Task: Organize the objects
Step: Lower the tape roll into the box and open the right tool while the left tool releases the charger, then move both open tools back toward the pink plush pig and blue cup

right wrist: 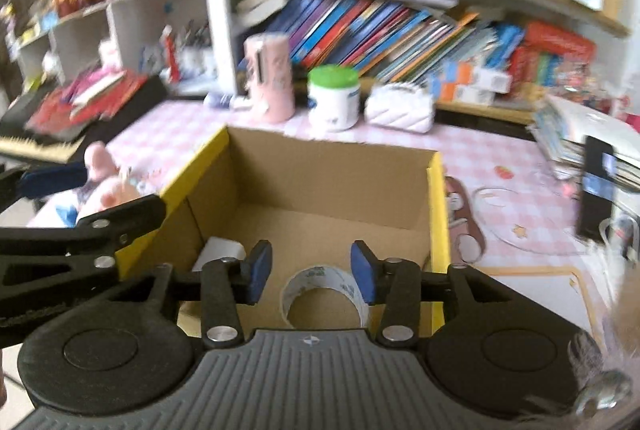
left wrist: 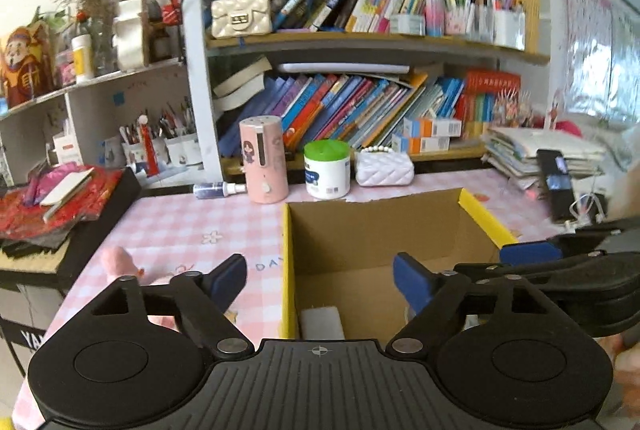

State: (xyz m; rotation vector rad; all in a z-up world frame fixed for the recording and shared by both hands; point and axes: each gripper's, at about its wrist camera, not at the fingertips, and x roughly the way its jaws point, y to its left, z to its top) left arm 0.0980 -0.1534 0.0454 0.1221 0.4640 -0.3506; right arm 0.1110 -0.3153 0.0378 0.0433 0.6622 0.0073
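tape roll (right wrist: 324,292) is seen on the box (right wrist: 438,214) floor, below the half-open right gripper (right wrist: 311,268), untouched. left gripper (left wrist: 320,280) is spread wide, nothing held.

Pink checked table (left wrist: 180,226), open cardboard box (left wrist: 376,230), pink canister (left wrist: 264,158), green-lidded tub (left wrist: 327,170), white quilted purse (left wrist: 385,171), pink plush (left wrist: 120,262)

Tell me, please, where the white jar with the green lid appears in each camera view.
Left wrist: jar just above centre, beyond the cardboard box.
Right wrist: jar above centre, also beyond the box.
Shared landmark: the pink cylinder just left of it.
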